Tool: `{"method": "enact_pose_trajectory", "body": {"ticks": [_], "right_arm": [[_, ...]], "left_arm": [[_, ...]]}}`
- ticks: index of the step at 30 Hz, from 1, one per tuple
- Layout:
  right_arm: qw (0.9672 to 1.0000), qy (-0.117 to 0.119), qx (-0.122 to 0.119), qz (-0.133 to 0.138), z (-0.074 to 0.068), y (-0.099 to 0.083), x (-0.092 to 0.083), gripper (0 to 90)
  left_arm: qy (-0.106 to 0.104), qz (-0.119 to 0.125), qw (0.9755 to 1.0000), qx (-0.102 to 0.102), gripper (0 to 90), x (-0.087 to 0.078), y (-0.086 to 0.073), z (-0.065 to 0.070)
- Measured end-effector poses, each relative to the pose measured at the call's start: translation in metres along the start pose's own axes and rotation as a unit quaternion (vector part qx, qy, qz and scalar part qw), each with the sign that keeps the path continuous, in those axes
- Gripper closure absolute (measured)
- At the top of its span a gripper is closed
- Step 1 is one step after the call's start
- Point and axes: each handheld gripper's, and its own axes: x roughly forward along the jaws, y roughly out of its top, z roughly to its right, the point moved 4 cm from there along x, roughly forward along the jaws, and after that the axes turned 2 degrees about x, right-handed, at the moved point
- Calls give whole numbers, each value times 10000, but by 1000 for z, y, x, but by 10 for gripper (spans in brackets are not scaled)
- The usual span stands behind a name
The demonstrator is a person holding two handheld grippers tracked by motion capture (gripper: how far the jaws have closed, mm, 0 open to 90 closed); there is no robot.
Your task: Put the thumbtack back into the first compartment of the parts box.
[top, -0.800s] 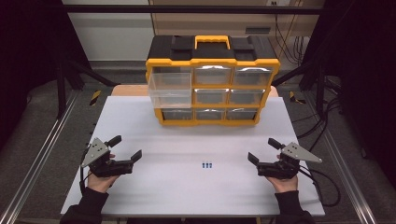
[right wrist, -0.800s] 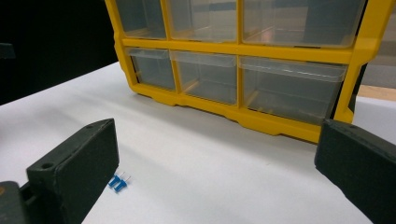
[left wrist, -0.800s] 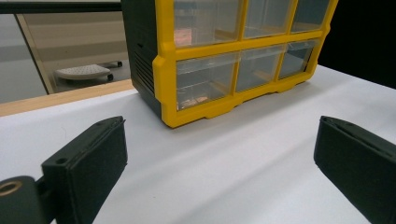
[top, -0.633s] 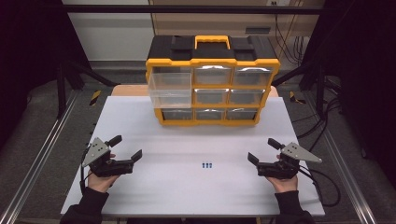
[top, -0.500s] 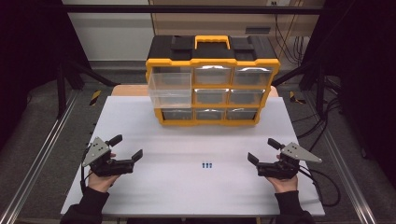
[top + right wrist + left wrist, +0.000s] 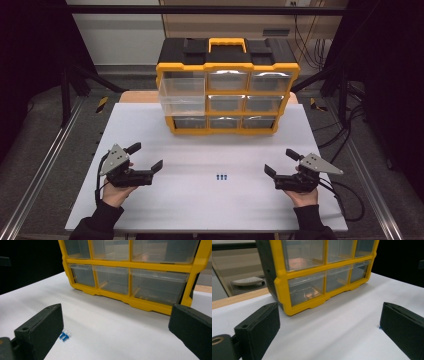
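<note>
- Left claw (image 6: 147, 156) near the table's (image 6: 150, 210) front-left corner: jaws spread wide, gripping nothing, resting low as if waiting for the start.
- Mid-table, toward the front edge, the small blue pieces (image 6: 222, 177) lie bunched together, well apart from both claws, roughly between them.
- At the far edge stands the yellow drawer cabinet (image 6: 227, 100), top-left drawer pulled out, likely their destination.
- Right claw (image 6: 280, 162) near the front-right corner: wide open, empty, aimed inward toward the pieces.
</note>
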Motion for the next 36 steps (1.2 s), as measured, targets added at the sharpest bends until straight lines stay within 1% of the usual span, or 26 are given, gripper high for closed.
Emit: {"method": "enact_pose_trajectory", "body": {"ticks": [1, 2, 4, 5, 6, 7, 8, 9, 10, 11, 18, 19, 22, 25, 26, 28, 29, 30, 31, 32, 34, 36], "right_arm": [[9999, 14, 99, -16, -1, 1, -1, 7], [9998, -23, 166, 75, -2, 2, 0, 7], [9999, -27, 141, 69, -1, 2, -1, 7], [9998, -11, 198, 60, -2, 2, -1, 7], [9998, -26, 159, 68, -1, 2, -1, 7], [9998, -10, 199, 57, -2, 2, -1, 7], [9999, -34, 140, 70, -1, 2, 0, 7], [9999, -32, 140, 58, -1, 2, 0, 7], [9998, -3, 201, 66, -2, 2, 0, 7], [9998, -20, 177, 30, -2, 2, -1, 7], [9999, -31, 147, 63, -1, 2, 0, 7], [9999, -24, 149, 53, -1, 2, -1, 7], [9999, -22, 146, 58, -2, 2, -1, 7], [9999, -33, 141, 48, -1, 2, -1, 7], [9999, -32, 149, 50, -1, 2, -1, 7], [9999, -29, 132, 48, -1, 1, -1, 7], [9998, -2, 193, 66, -2, 2, -1, 7], [10000, -11, -55, 25, 1, 0, -1, 7], [10000, -1, 7, 10, 0, 0, -1, 7], [10000, -9, -33, 34, 0, 0, -1, 7], [10000, -13, -7, 31, 0, 1, -1, 7], [10000, -16, 88, 4, -1, 1, -2, 7]], "left_arm": [[-23, -14, 10000, 12, 25, 2, 1, 2], [-34, -24, 10000, 17, 25, 4, 2, 4], [-74, -27, 10000, 27, 25, 9, 5, 9], [-96, -33, 9999, 34, 25, 11, 6, 11], [-119, -39, 9999, 57, 25, 14, 7, 14], [-151, -49, 9998, 87, 25, 16, 8, 17], [-169, -62, 9998, 121, 25, 19, 9, 19], [-193, -87, 9997, 144, 25, 22, 10, 22], [-221, -93, 9996, 158, 25, 25, 11, 24], [-240, -104, 9995, 177, 25, 28, 13, 26], [-402, -138, 9990, 127, 26, 51, 18, 45], [-417, -176, 9989, 118, 26, 54, 18, 48], [-470, -250, 9985, 149, 26, 64, 18, 56], [-521, -325, 9981, 106, 27, 73, 17, 62], [-513, -353, 9980, 123, 27, 76, 16, 64], [-539, -449, 9975, 112, 29, 82, 14, 68], [-541, -467, 9974, 124, 29, 84, 13, 69], [-535, -521, 9971, 118, 30, 86, 12, 71], [-552, -562, 9968, 109, 30, 89, 10, 73], [-559, -597, 9966, 111, 30, 91, 9, 74], [-559, -685, 9960, 117, 31, 95, 6, 76], [-566, -746, 9955, 121, 30, 99, 4, 79]]}}
